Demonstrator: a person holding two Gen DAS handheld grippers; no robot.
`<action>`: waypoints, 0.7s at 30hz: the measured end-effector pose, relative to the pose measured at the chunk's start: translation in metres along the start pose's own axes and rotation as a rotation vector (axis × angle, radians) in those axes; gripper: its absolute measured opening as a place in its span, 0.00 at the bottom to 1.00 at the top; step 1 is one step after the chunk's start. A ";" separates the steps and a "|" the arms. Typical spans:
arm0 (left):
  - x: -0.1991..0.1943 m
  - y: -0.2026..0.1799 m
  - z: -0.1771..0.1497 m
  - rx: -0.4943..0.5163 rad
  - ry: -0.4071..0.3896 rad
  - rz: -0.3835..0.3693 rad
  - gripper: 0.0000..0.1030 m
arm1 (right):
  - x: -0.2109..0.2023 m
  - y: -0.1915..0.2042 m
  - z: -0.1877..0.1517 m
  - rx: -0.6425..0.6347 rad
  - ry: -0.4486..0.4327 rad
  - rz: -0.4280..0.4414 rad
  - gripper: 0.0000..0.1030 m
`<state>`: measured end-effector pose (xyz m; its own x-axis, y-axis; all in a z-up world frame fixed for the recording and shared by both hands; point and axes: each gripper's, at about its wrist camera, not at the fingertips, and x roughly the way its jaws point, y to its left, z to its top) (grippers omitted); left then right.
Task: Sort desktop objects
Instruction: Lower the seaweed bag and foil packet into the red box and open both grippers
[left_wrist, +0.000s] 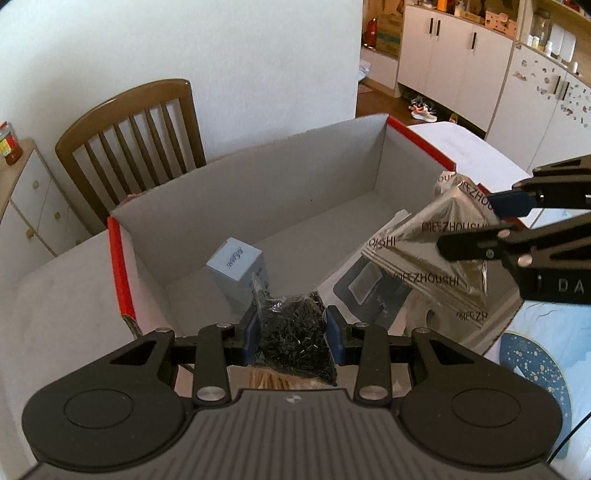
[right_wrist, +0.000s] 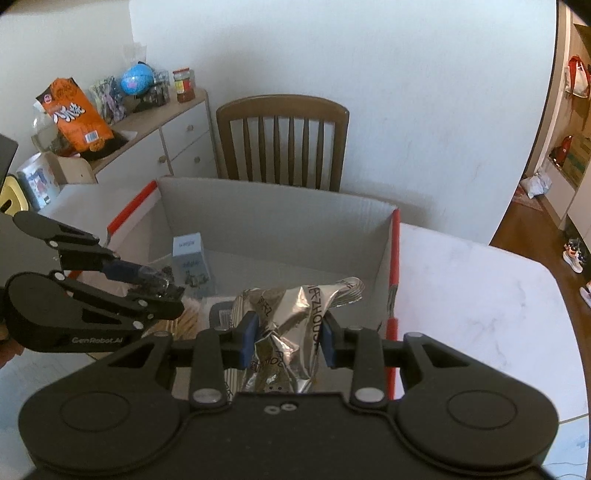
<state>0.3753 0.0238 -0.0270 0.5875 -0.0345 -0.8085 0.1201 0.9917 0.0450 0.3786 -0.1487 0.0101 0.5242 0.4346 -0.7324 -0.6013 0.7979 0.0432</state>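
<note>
A clear bag of small black bits (left_wrist: 295, 336) is squeezed between the pads of the left gripper (left_wrist: 293, 334), and it is held over the near edge of the open cardboard box (left_wrist: 258, 184) on the white table (left_wrist: 55, 295). A crinkly silver bag (right_wrist: 291, 328) is pinched by the right gripper (right_wrist: 288, 341), and it is held over the box's near right corner. Inside the box, a small pale blue carton (left_wrist: 238, 269) is seen standing near the left wall, and a flat dark packet (left_wrist: 364, 291) is seen lying near the right wall. The middle and the far end of the box are bare. The step looks like dropping both bags into the box. To do it well, each bag should be carried past the near wall before it is let go, so nothing is caught on the edge. The black bag is best lowered beside the little carton, not on it, so the carton is not knocked over. The two grippers should be kept apart, so that they are not bumped together.
</note>
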 end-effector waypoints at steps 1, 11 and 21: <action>0.002 0.000 0.000 -0.004 0.005 0.002 0.35 | 0.002 0.000 -0.001 -0.001 0.003 0.000 0.32; 0.015 0.005 -0.006 -0.037 0.076 -0.007 0.35 | 0.015 0.005 -0.010 -0.007 0.036 0.016 0.32; 0.022 0.005 -0.012 -0.047 0.109 -0.009 0.35 | 0.021 0.003 -0.013 -0.006 0.056 0.007 0.32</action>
<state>0.3790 0.0296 -0.0517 0.4955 -0.0321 -0.8680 0.0855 0.9963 0.0120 0.3800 -0.1423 -0.0136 0.4855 0.4159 -0.7690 -0.6084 0.7924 0.0445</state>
